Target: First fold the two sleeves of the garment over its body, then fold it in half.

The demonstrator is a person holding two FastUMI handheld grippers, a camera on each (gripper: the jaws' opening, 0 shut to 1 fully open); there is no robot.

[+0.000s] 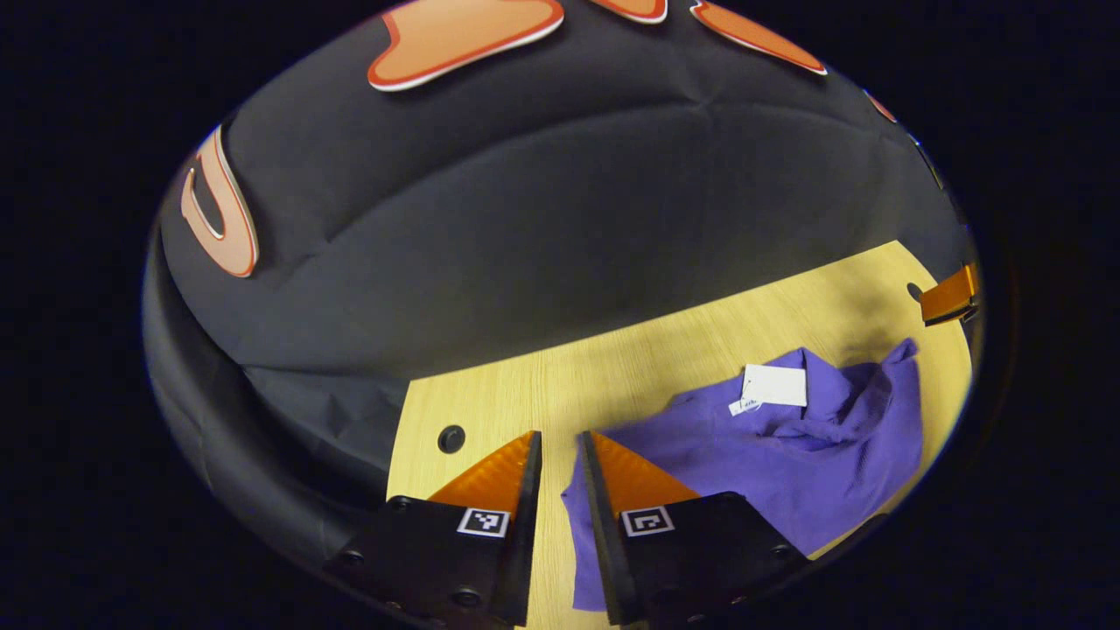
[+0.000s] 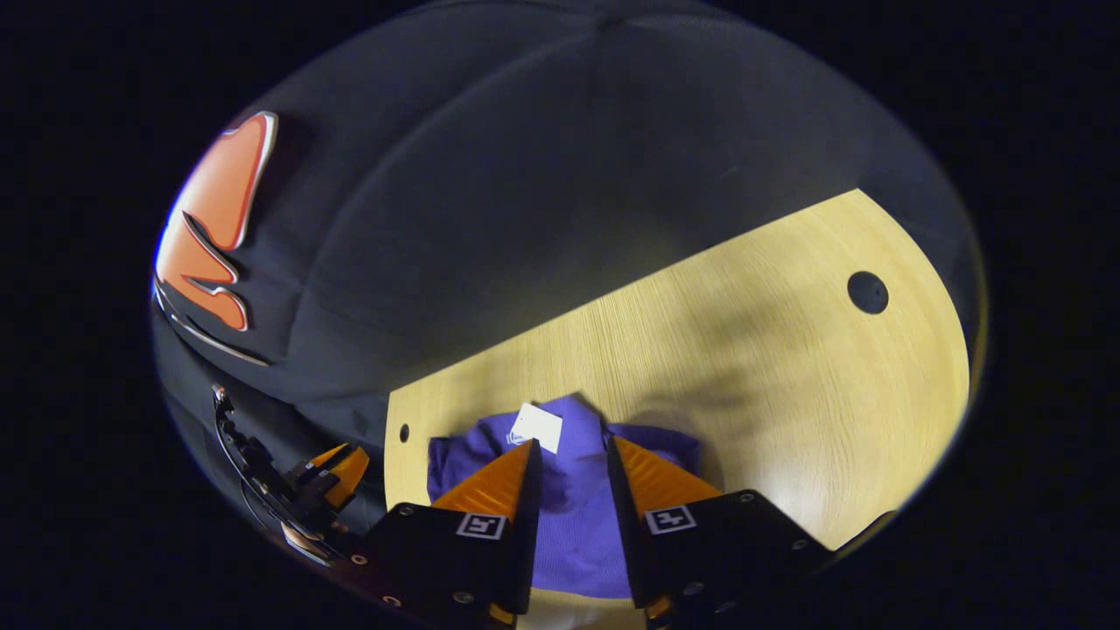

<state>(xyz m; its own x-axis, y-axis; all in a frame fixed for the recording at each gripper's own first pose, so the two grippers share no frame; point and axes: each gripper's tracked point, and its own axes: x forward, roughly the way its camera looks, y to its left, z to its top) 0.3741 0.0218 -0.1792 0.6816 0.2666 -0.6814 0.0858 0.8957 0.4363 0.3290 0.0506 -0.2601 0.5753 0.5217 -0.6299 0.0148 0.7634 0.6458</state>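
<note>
While both tools (image 1: 560, 442) (image 2: 569, 451) gape: crumpled ribbed purple garment (image 1: 787, 455) (white rectangular tag (image 1: 774, 385)) on wood-grain table (image 1: 630, 367).

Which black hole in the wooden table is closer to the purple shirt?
The small round hole beside the purple shirt; the other hole lies far across the table.

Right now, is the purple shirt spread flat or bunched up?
Bunched up. The purple shirt lies rumpled on the table, with folds around its white tag; no sleeve lies out flat.
</note>
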